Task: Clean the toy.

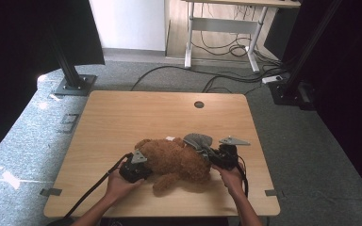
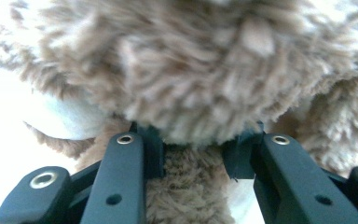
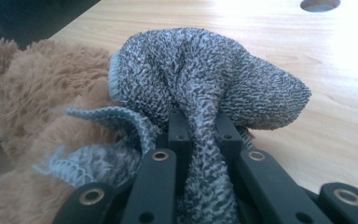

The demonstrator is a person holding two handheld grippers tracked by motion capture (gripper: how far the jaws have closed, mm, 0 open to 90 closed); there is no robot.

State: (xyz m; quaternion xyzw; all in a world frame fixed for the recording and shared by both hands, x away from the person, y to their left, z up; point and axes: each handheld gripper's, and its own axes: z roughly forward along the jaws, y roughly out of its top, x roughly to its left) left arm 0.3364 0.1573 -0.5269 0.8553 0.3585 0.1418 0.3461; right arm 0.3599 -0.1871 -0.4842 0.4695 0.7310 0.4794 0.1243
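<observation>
One brown plush bear (image 1: 174, 162) lies on its side on the near half of the wooden table (image 1: 122, 117), its fur shaggy and tousled, one limb sticking out toward the near edge. The left gripper (image 1: 141, 167), held in the person's left hand (image 1: 118, 184), presses into the bear's left end; in the left gripper view its two black jaws are closed on a thick tuft of the bear's fur (image 2: 191, 93). The right gripper (image 1: 213, 157), held in the right hand (image 1: 231, 176), sits at the bear's right end, and in the right gripper view its jaws pinch a fold of one grey knitted sock (image 3: 205, 79), bunched and puffed above the tips, with its ribbed cuff draped over the bear's fur (image 3: 37, 93). In the high view the sock (image 1: 198, 140) rests against the bear's far right side. Farther off, one round cable hole (image 1: 199, 104) is set near the table's far edge.
</observation>
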